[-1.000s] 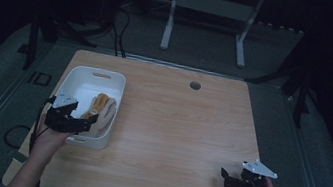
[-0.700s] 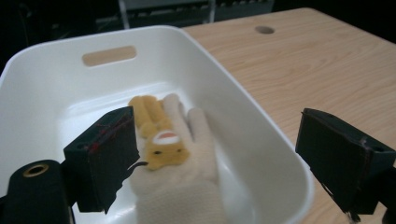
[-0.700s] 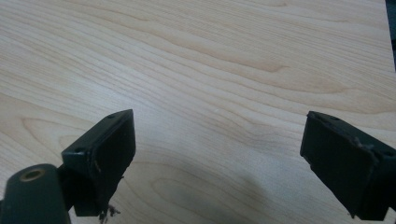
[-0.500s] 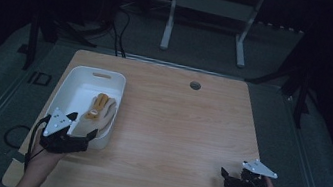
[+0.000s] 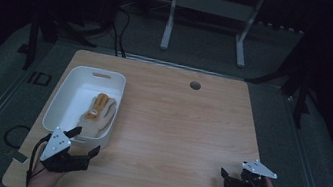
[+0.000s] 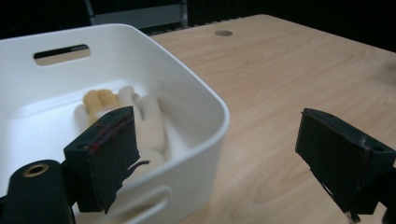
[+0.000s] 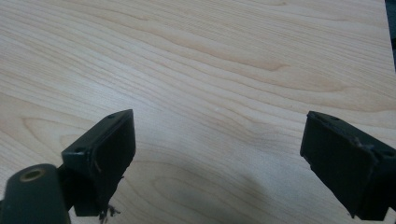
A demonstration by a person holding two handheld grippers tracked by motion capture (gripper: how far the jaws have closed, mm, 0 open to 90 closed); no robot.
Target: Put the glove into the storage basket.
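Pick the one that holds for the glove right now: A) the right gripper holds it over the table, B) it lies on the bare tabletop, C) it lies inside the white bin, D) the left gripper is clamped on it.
C: the glove lies flat inside the white bin, while the left gripper sits open just outside the bin's near end and the right gripper is open over bare wood.

Bench (image 7: 224, 56): pale wood grain, smooth, matt. Tub (image 6: 205, 109): white plastic, smooth, slight sheen. Glove (image 6: 149, 121): cream and tan, probably cloth. Fingers (image 7: 105, 149): black, matt.
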